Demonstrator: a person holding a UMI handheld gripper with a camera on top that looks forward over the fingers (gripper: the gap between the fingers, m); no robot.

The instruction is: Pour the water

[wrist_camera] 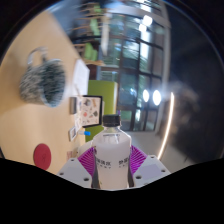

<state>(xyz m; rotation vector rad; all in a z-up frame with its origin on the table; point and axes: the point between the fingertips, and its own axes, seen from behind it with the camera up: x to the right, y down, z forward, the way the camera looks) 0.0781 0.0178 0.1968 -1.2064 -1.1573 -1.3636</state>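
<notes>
Down at the bottom centre of the frame, the gripper has its two fingers closed on the clear plastic water bottle with a white screw cap; the purple pads press its flanks on both sides with no gap showing, so the bottle reads as clamped and not merely standing between them. The bottle sits upright, cap just above the fingers, and what supports it from below cannot be seen.

Judging by its thin clear wall, the bottle will be soft and will dent under a hard squeeze; if full it will be fairly heavy and the water will shift as it tips; the smooth plastic may slip, so a hold at mid-body, where the pads now sit, seems sound.

Further out, at lower left, a red round disc lies on the pale wooden table; toward upper left a mug with a dark speckled pattern rests on the same table, a likely target; beyond, at right, dark windows carry bright lamp reflections.
</notes>
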